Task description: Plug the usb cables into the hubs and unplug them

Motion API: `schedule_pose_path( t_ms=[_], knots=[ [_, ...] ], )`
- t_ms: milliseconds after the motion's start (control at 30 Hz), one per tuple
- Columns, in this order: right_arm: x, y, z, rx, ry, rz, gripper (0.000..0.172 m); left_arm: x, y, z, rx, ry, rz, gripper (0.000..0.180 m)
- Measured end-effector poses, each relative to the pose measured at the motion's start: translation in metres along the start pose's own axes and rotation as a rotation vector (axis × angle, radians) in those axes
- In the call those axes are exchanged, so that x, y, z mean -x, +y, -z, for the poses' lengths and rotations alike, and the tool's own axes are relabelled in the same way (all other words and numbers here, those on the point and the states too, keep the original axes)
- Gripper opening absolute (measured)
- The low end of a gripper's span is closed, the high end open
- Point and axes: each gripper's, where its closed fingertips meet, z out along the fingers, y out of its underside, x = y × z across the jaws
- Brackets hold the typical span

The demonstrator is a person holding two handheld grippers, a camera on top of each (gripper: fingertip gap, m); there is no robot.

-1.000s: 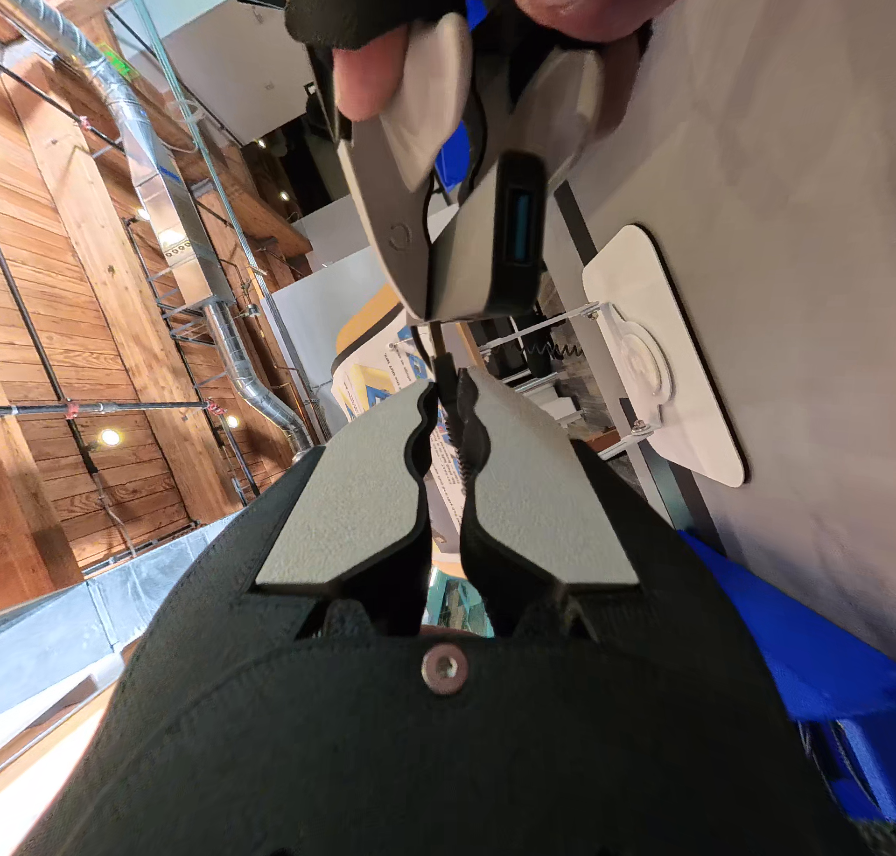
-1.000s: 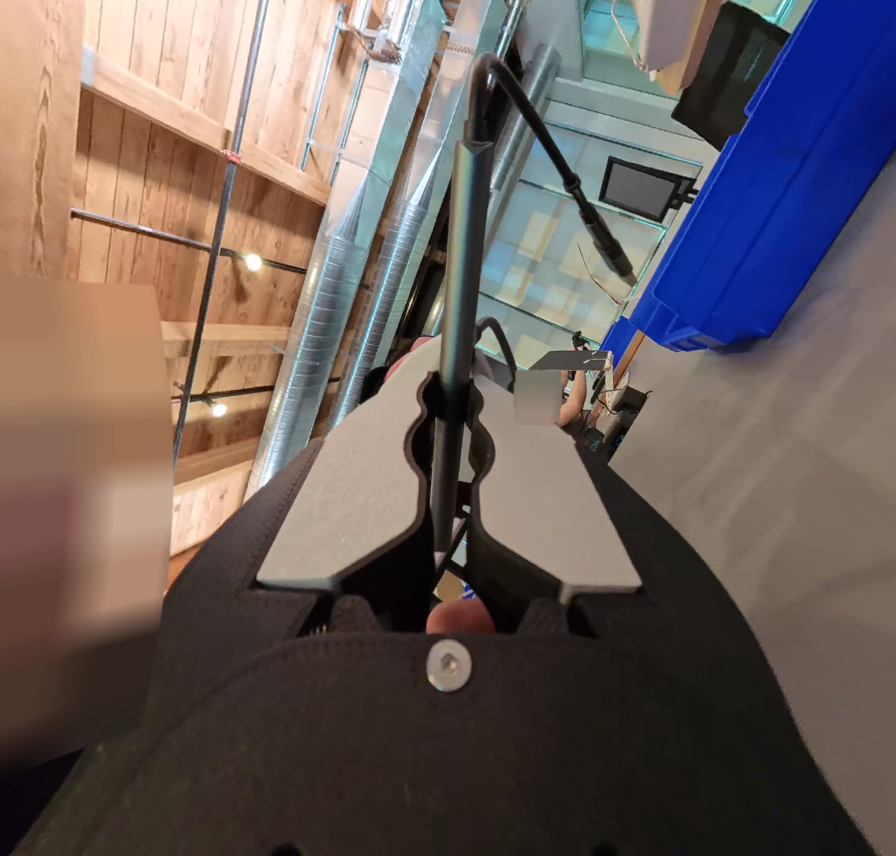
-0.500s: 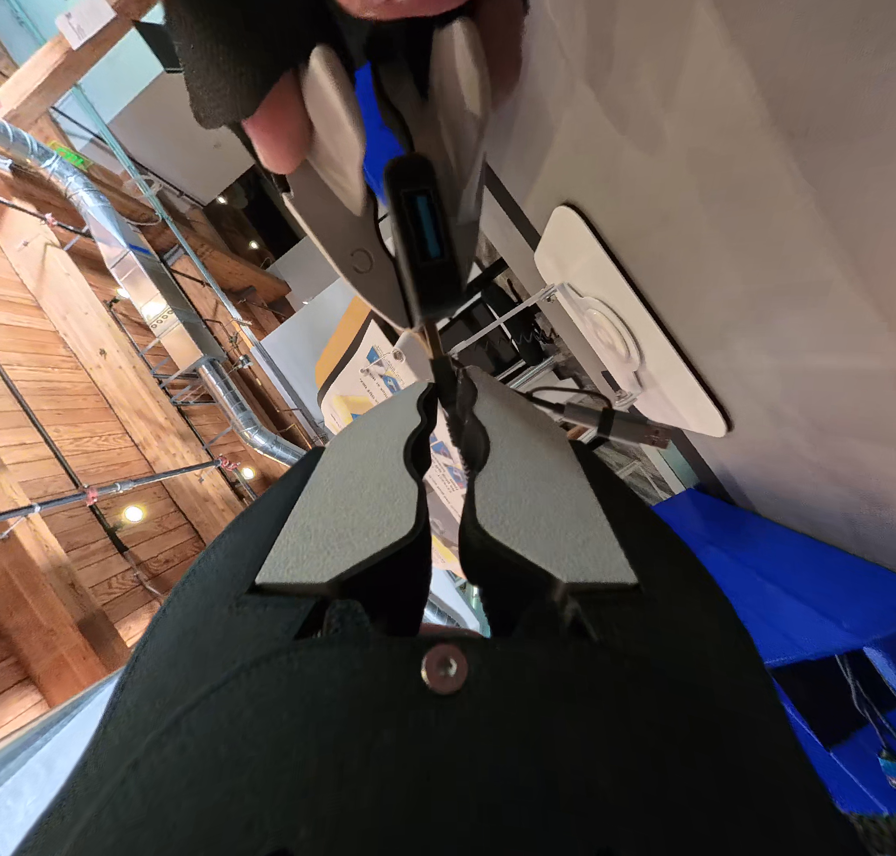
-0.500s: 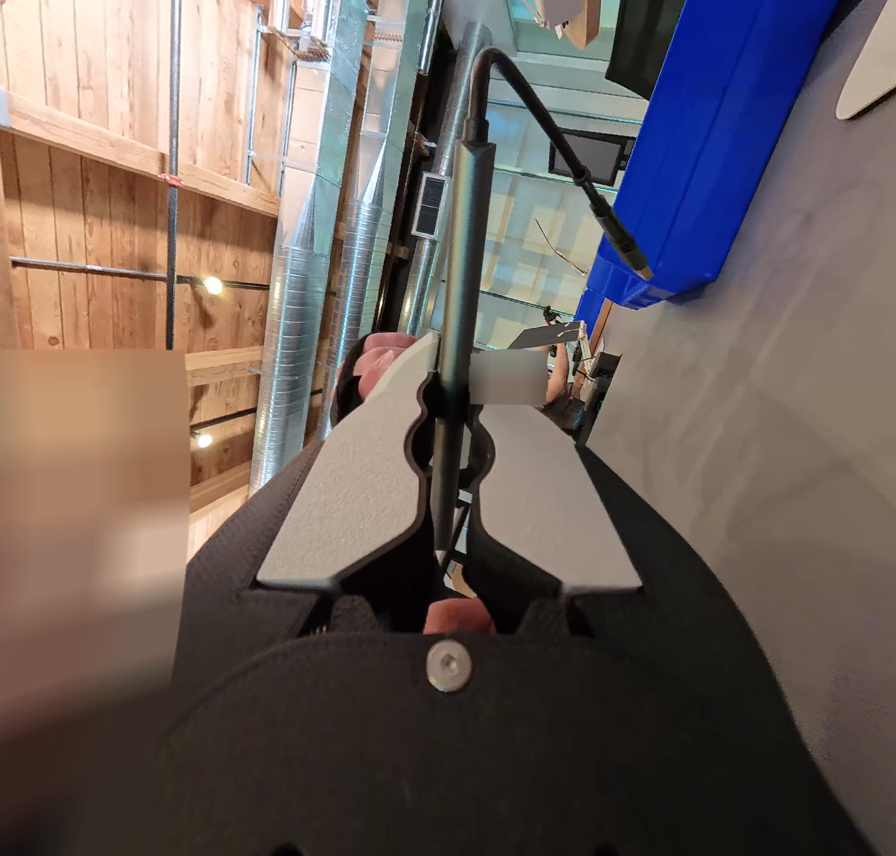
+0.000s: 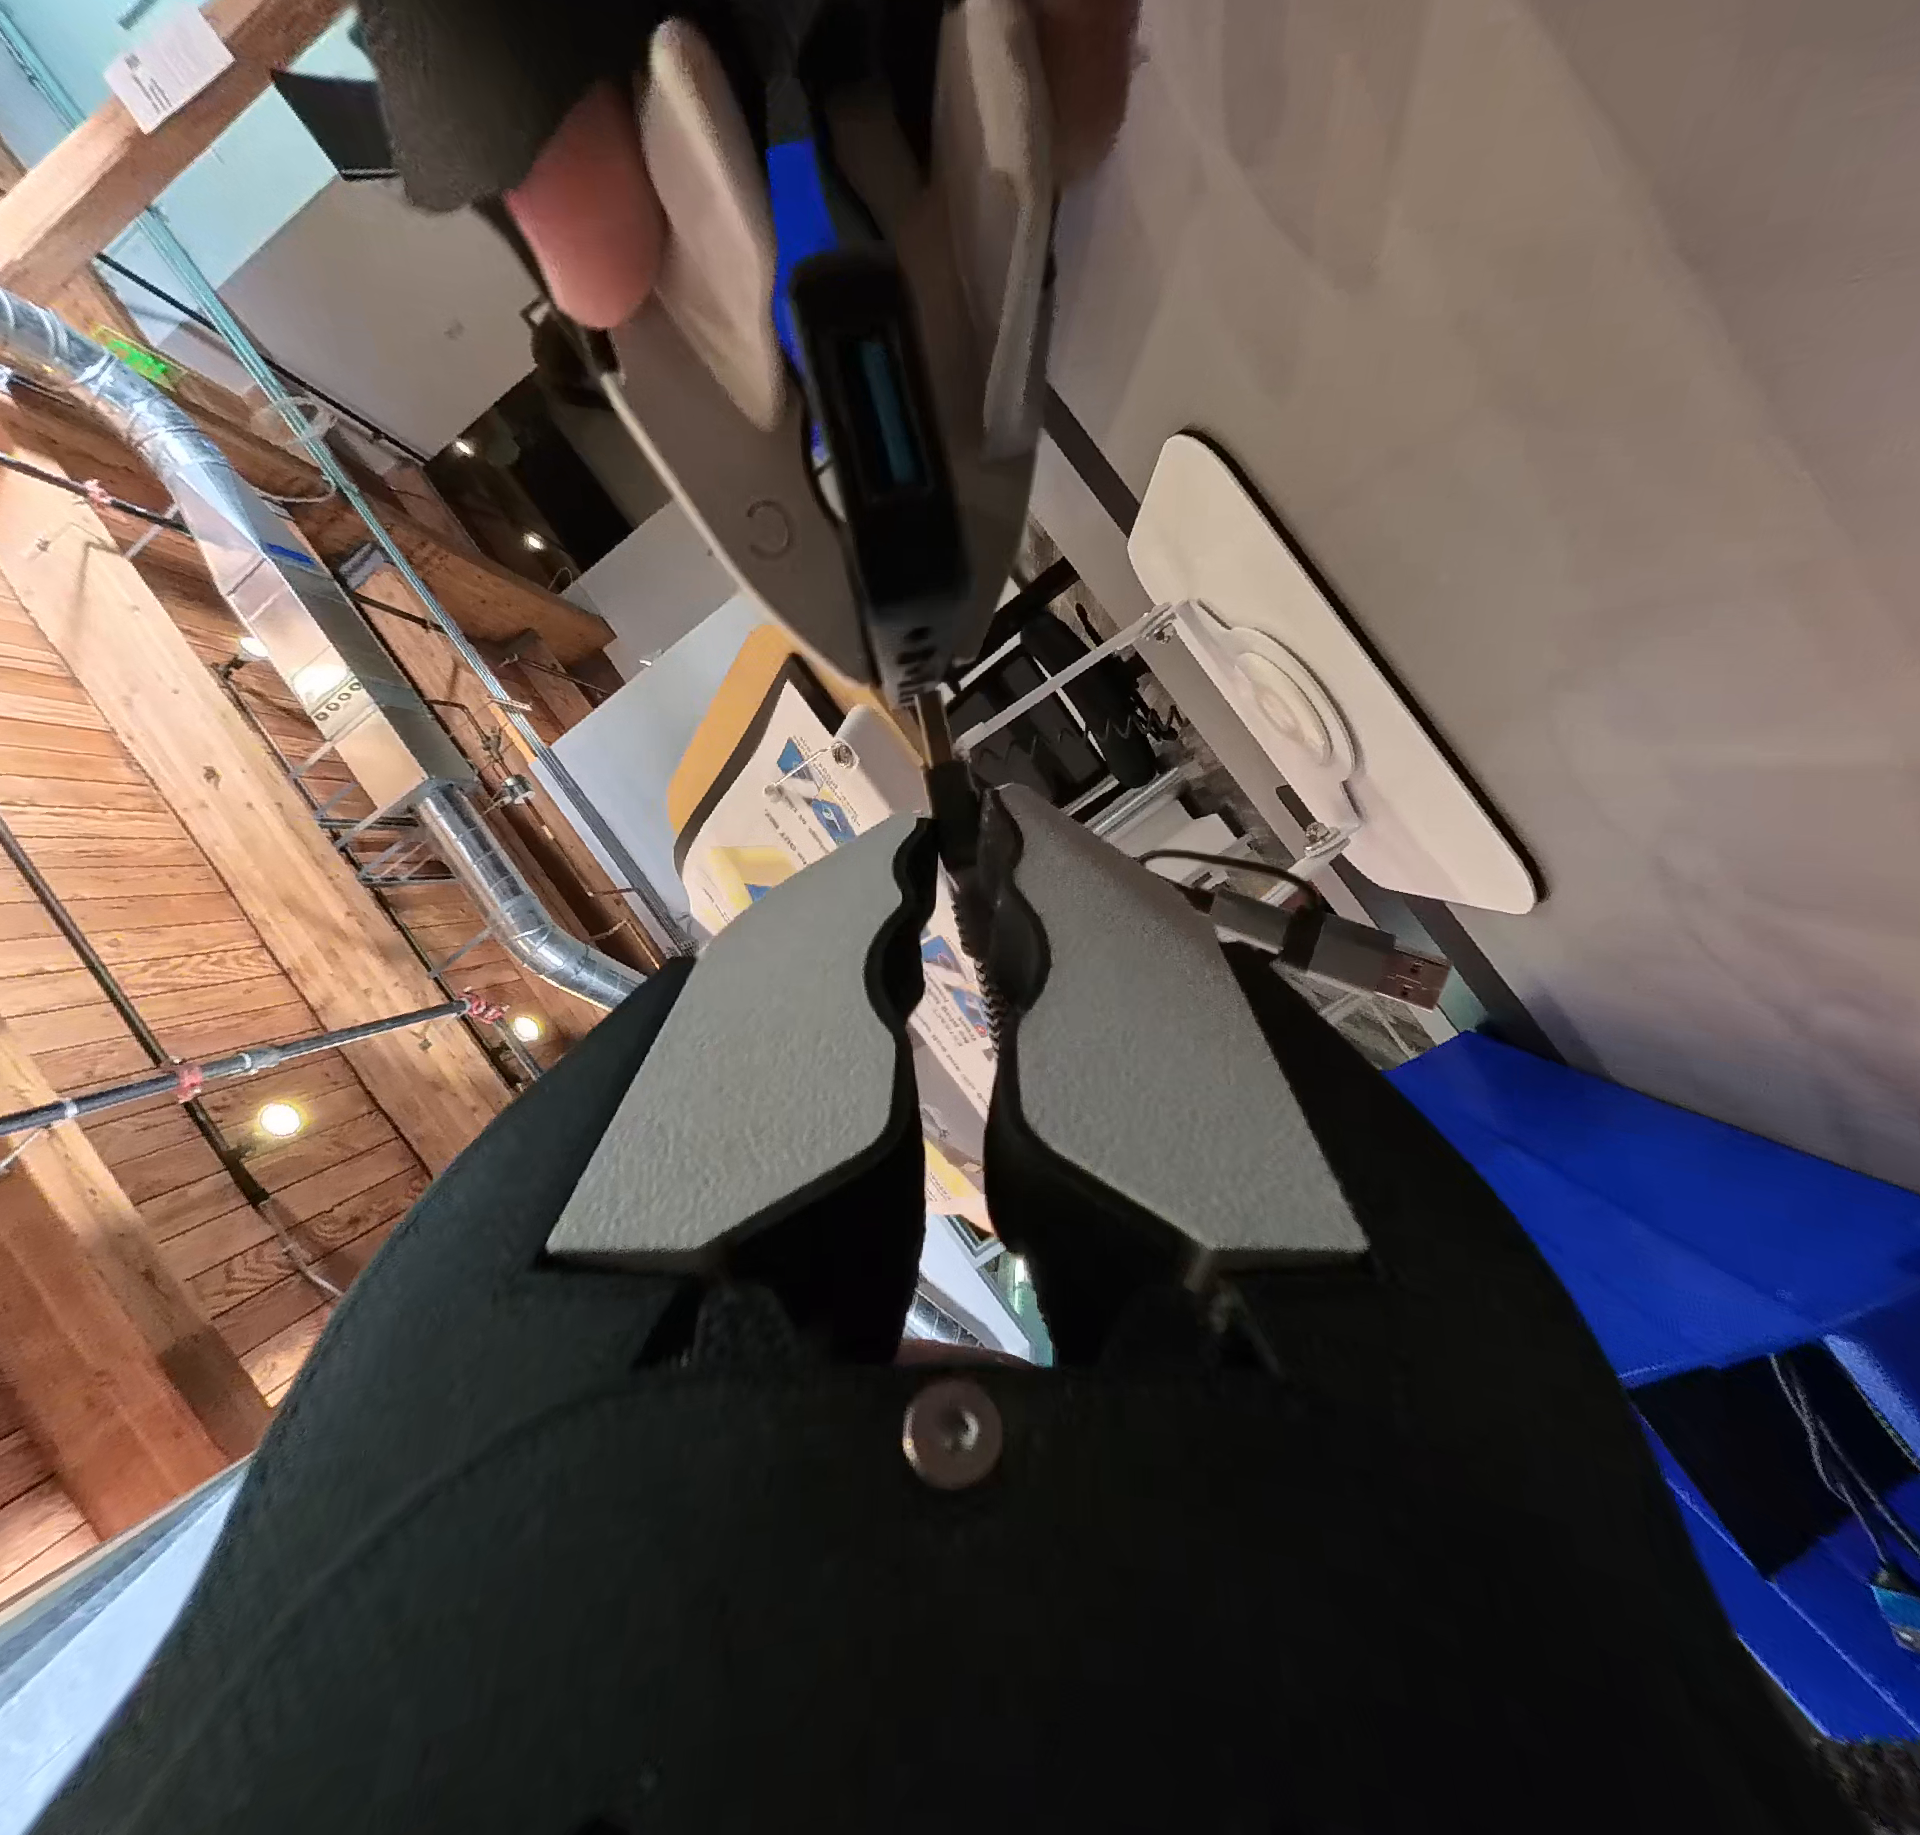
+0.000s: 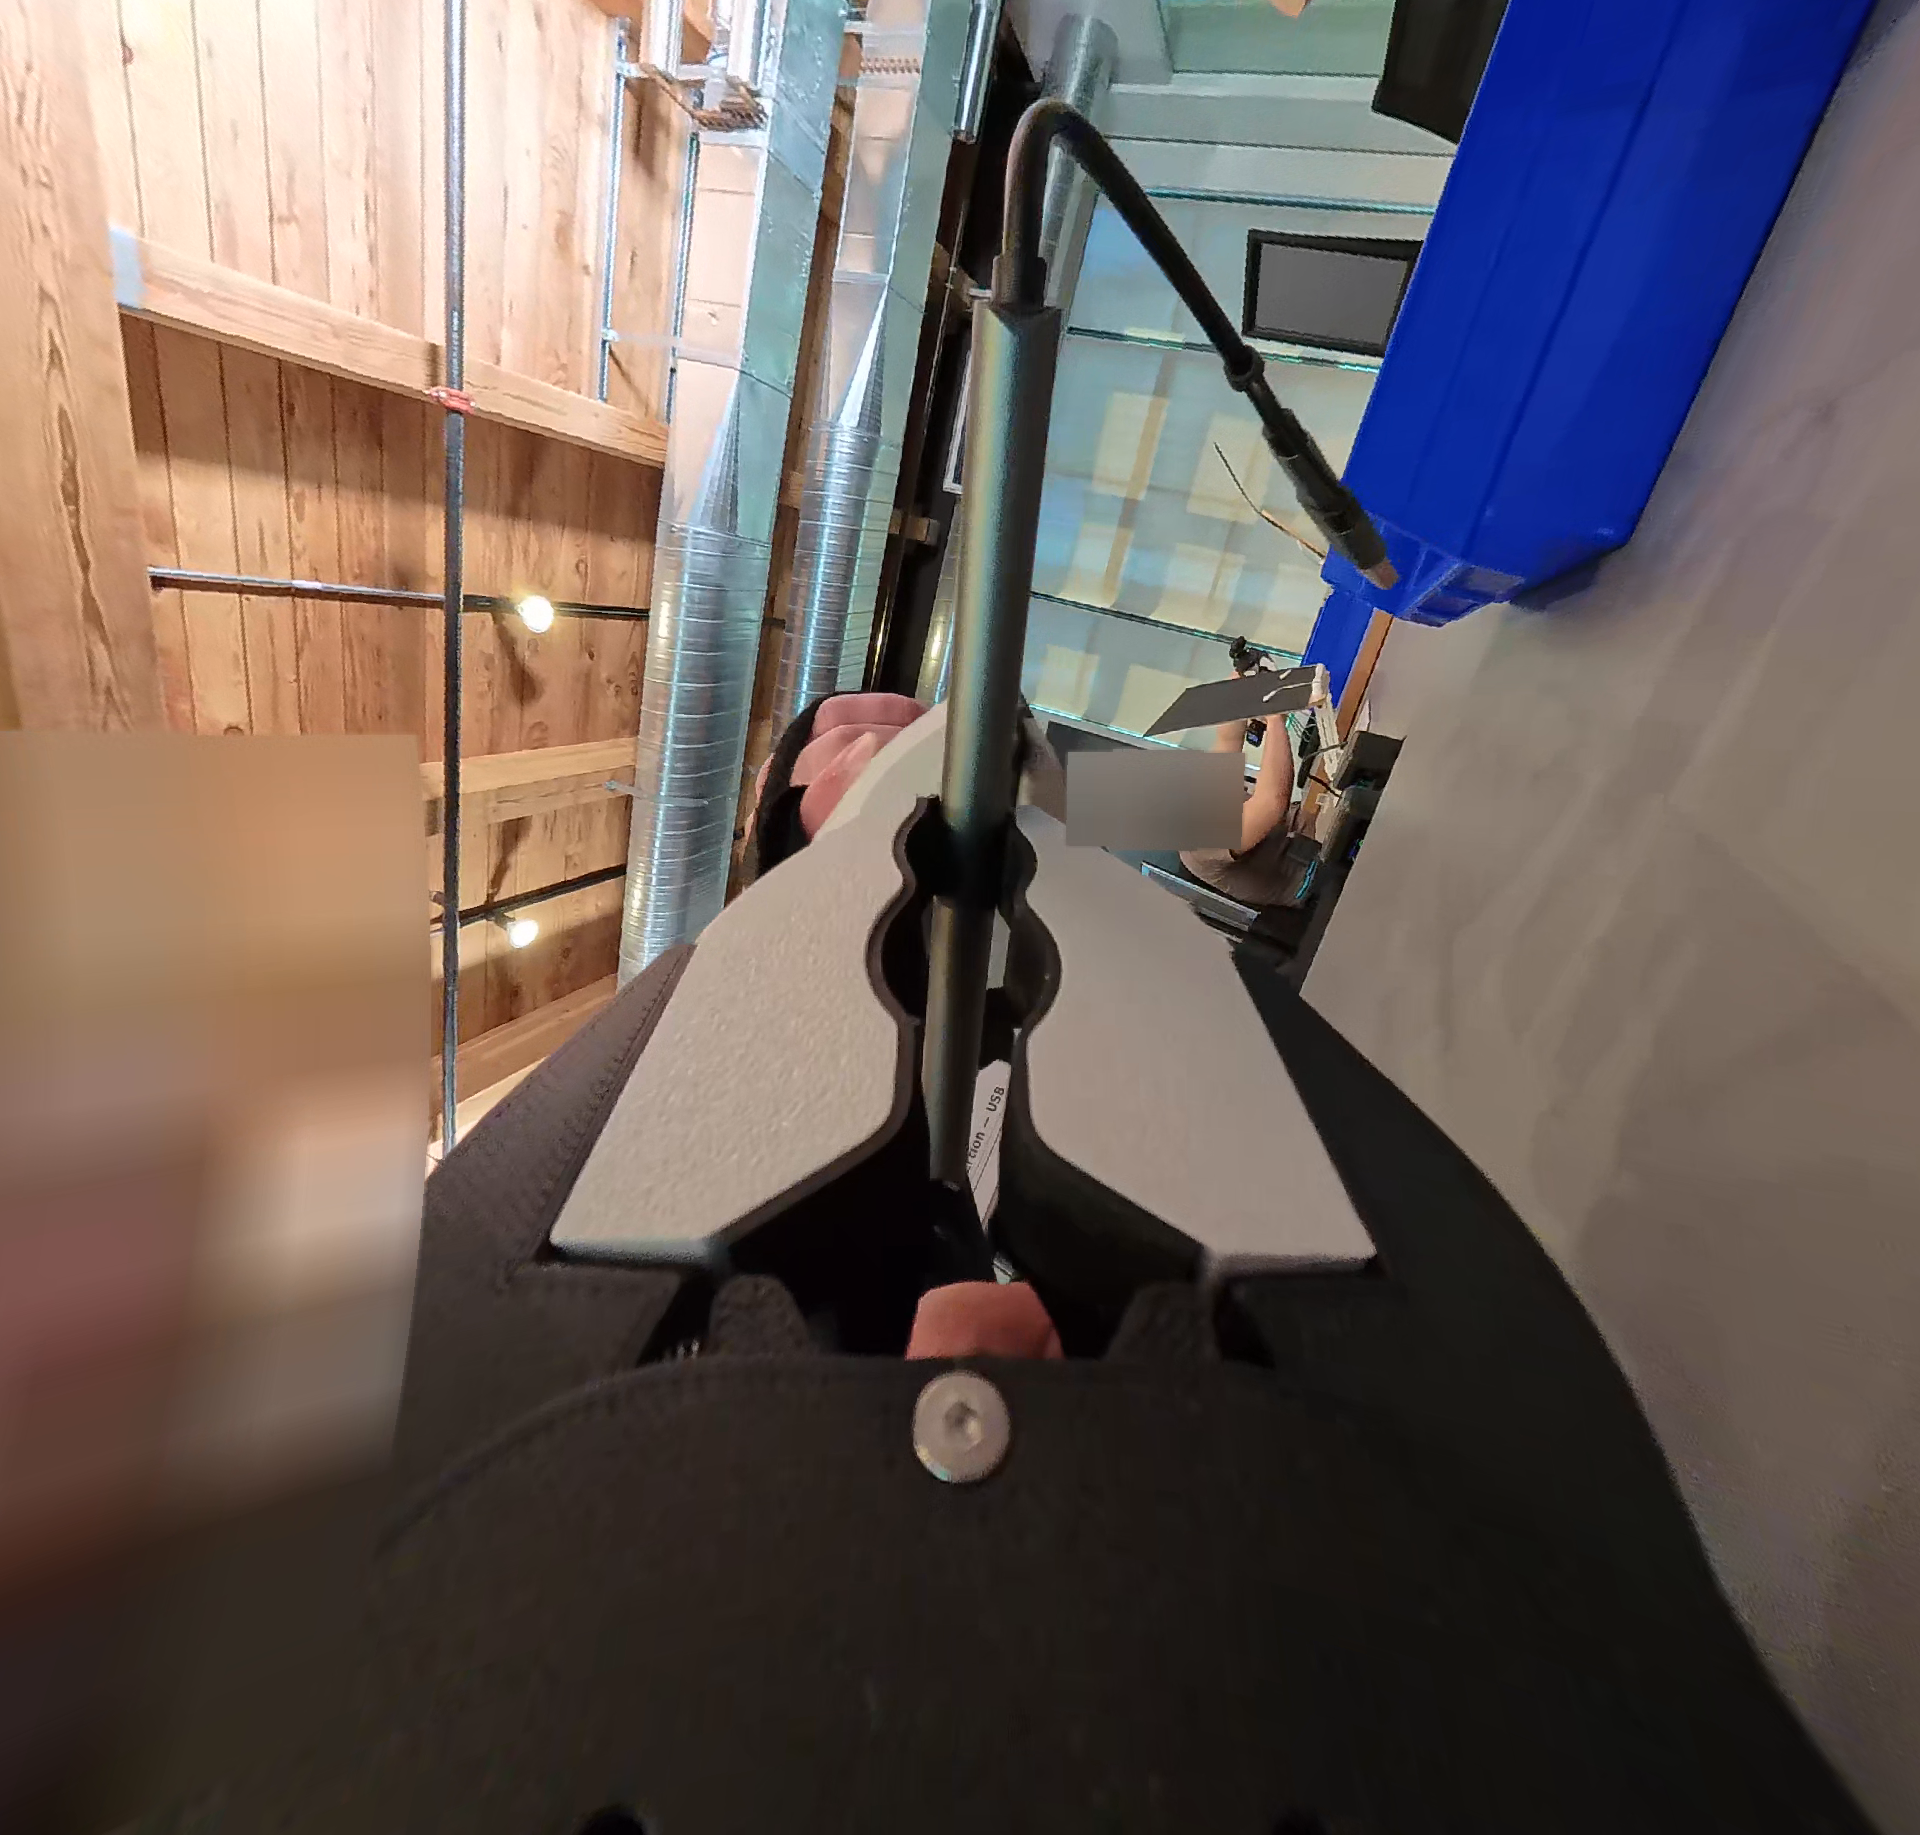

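Ahead of the left gripper [image 5: 961, 840], the hub [image 5: 883, 497] and right gripper [image 5: 831, 362] block twelve o'clock; loose USB plug [image 5: 1351, 954] crowds three o'clock.

Industrial workshop loft, timber plank walls [image 6: 312, 435], exposed metal ducts [image 6: 717, 538], blue bins [image 6: 1621, 279]

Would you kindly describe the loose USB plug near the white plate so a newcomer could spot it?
Find the grey tabletop and the white plate on it. Beside the plate's lower end lies a grey USB plug with an open metal tip, unlike the black plug pinched in the left gripper.
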Motion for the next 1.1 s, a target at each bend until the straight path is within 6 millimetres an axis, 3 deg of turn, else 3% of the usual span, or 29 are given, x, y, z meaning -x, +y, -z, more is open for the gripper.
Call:
schedule_pose_path(
  t_ms=[1100],
  knots=[
    [-0.0004,0.0055,-0.0022,-0.012,-0.072,-0.027,0.009,0.0021,-0.0031,0.0092,-0.003,0.012,0.027,0.008]
  ],
)
